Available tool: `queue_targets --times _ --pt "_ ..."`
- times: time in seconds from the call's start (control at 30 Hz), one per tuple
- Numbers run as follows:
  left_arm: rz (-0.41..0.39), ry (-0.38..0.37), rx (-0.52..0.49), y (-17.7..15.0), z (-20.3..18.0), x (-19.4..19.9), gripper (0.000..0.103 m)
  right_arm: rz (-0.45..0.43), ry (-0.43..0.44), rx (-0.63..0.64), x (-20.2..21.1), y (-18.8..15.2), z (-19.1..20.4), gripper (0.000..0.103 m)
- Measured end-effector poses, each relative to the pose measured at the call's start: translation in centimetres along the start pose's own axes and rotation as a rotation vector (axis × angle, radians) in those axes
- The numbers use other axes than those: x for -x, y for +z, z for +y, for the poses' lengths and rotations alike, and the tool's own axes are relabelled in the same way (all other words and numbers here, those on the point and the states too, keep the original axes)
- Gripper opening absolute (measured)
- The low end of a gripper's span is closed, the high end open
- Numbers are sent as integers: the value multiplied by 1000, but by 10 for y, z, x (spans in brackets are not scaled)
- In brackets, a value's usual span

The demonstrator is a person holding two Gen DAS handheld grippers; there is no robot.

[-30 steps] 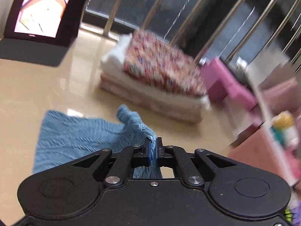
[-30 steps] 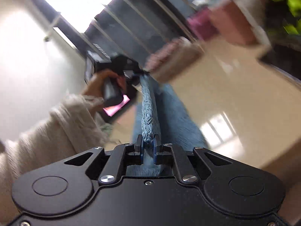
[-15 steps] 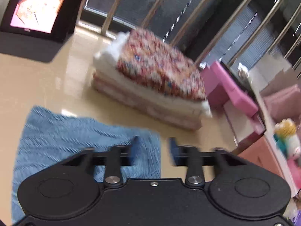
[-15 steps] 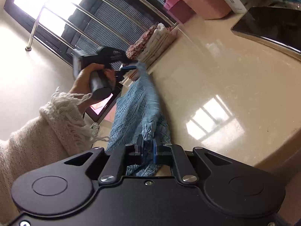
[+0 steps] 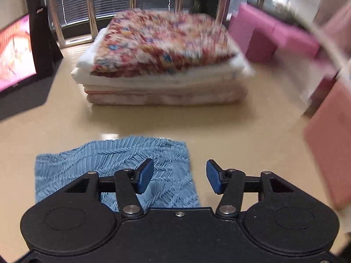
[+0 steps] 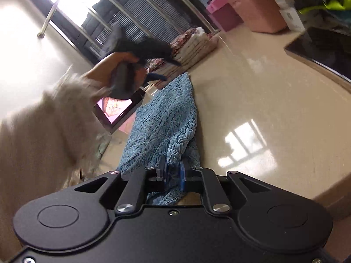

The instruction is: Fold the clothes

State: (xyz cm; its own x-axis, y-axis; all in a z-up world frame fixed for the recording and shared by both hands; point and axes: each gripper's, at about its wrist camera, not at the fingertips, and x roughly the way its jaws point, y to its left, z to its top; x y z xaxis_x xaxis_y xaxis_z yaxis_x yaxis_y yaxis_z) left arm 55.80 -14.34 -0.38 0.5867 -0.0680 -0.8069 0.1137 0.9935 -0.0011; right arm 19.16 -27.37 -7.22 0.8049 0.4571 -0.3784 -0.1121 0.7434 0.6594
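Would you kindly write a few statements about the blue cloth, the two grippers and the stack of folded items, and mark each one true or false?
1. The left gripper is clamped on the blue knit cloth. False: its jaws are apart, with nothing between them.
2. The right gripper has a bunched end of the blue knit cloth between its pads. True.
3. The floral piece lies on top of the folded stack. True.
4. The blue knit cloth rests on top of the folded stack. False: it lies on the glossy beige surface, in front of the stack.
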Motion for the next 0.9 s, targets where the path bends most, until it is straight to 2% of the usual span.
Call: queue_targets --times 0.03,0.13,0.2,0.27,0.4,0.53,0.63,0.73,0.9 --pt "8 24 -15 0 -7 -7 51 1 0 14 0 0 1 12" --pt "52 89 -31 -2 -16 -21 26 4 2 56 0 0 5 12" --pt "47 103 -24 -1 -17 -21 8 7 7 83 0 1 8 12" --pt "42 96 -18 0 -13 -18 6 8 13 108 2 1 11 10" --pt "-17 -20 48 4 13 6 5 6 29 183 9 4 26 8" --pt "-77 -159 177 10 77 45 5 -30 65 277 21 10 58 8" --pt "-122 -278 304 6 144 80 5 -38 125 343 28 11 92 8" --pt "-167 -372 408 -11 216 110 5 -36 179 420 30 8 130 8" --pt "-192 -438 536 -52 315 127 5 38 234 545 14 -13 188 8"
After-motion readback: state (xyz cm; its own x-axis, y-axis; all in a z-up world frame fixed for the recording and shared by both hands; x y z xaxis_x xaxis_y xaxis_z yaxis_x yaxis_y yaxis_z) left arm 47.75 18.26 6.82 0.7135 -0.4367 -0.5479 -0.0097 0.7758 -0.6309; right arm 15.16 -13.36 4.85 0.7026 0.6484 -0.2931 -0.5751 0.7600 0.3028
